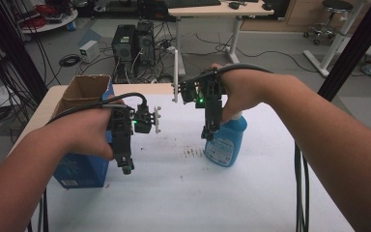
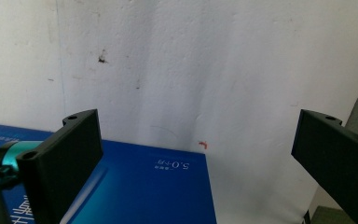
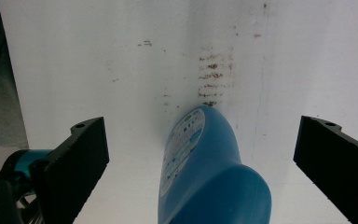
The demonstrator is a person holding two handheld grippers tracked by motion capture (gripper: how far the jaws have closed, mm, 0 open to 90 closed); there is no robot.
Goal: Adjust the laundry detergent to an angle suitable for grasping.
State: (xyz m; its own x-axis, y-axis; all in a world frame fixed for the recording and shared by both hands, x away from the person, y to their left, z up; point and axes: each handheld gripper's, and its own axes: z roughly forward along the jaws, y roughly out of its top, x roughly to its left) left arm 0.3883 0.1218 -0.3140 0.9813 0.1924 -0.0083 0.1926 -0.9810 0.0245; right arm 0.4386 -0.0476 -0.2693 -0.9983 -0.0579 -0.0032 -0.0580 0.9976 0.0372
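Note:
A blue spray bottle [image 1: 228, 142] stands on the white table [image 1: 174, 193], right of centre. My right gripper [image 1: 208, 134] points down at the bottle's left shoulder. In the right gripper view the bottle [image 3: 205, 172] sits between the wide-open jaws of the right gripper [image 3: 200, 128], and neither pad touches it. A tall blue box [image 1: 79, 169] with an open brown cardboard top stands at the table's left. My left gripper [image 1: 125, 166] hangs just right of the box, pointing down. In the left gripper view the left gripper [image 2: 198, 126] is open and holds nothing, with the blue box [image 2: 144, 186] below it.
Brown smudges [image 1: 192, 152] mark the table between the two grippers. Beyond the table's far edge are computer towers [image 1: 134, 43], cables on the floor and a desk [image 1: 217, 9]. A black frame post [image 1: 352, 48] rises at the right.

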